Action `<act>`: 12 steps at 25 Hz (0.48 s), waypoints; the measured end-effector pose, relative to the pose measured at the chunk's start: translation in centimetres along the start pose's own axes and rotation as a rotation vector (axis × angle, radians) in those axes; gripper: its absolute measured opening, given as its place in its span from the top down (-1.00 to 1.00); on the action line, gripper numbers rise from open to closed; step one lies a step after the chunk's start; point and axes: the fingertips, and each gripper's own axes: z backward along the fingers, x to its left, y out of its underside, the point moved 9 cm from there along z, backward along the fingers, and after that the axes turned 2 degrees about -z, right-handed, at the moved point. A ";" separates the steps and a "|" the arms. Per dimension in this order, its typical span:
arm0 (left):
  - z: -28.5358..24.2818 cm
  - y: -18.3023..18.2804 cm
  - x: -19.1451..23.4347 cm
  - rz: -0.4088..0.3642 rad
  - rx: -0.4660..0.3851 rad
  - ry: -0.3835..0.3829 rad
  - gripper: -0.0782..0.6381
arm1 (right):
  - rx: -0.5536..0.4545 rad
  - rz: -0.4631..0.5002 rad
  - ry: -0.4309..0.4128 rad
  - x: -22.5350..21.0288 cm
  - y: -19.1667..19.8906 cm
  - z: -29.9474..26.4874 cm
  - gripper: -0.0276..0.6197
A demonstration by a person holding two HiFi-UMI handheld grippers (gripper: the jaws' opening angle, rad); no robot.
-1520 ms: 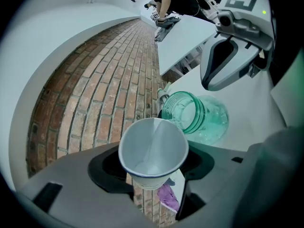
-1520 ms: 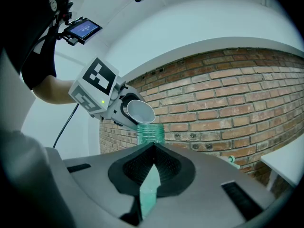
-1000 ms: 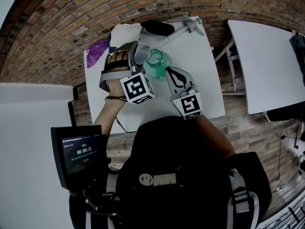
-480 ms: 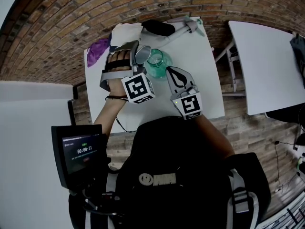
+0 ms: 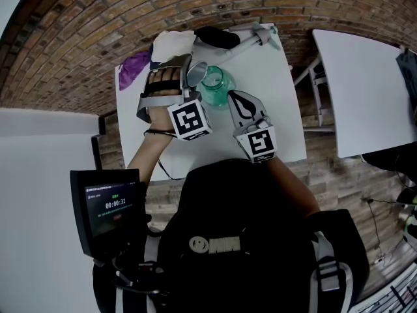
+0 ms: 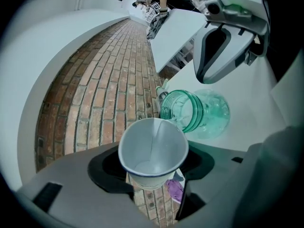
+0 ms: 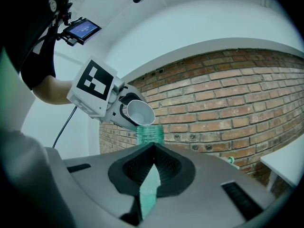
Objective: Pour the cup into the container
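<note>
Almost nothing has moved in the last second. Both grippers sit where they were, the cup is at the same tilt, and only the timer on the small screen (image 5: 111, 207) has ticked on. We take that as a pour being held steady rather than one just starting.

The white table (image 5: 280, 77) carries the work. The left gripper (image 5: 194, 77) has its jaws about half open and clamped on the sides of the paper cup (image 6: 152, 148). It holds the cup tipped over, with its lip just above the mouth of the green jar (image 6: 199, 113). The right gripper (image 5: 232, 98) lies level beside the jar with its jaws brought together and nothing between them. We cannot tell whether its tips actually touch the glass or only rest close by.

The jar stands upright on the table between the two grippers. From the left gripper view the cup's white inside shows right down to the bottom, and we see nothing left in it and no stream falling. By our reckoning the contents have already gone across, so what remains is to tip the cup upright and take it away.
</note>
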 end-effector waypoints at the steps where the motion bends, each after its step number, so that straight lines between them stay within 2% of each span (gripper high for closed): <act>1: 0.0 0.0 0.0 -0.002 -0.001 -0.001 -0.05 | 0.000 0.000 0.000 0.0 0.0 0.0 0.91; 12: 0.1 -0.1 0.2 -0.047 0.013 -0.031 -0.05 | -0.001 0.004 0.005 -0.1 0.0 0.1 0.91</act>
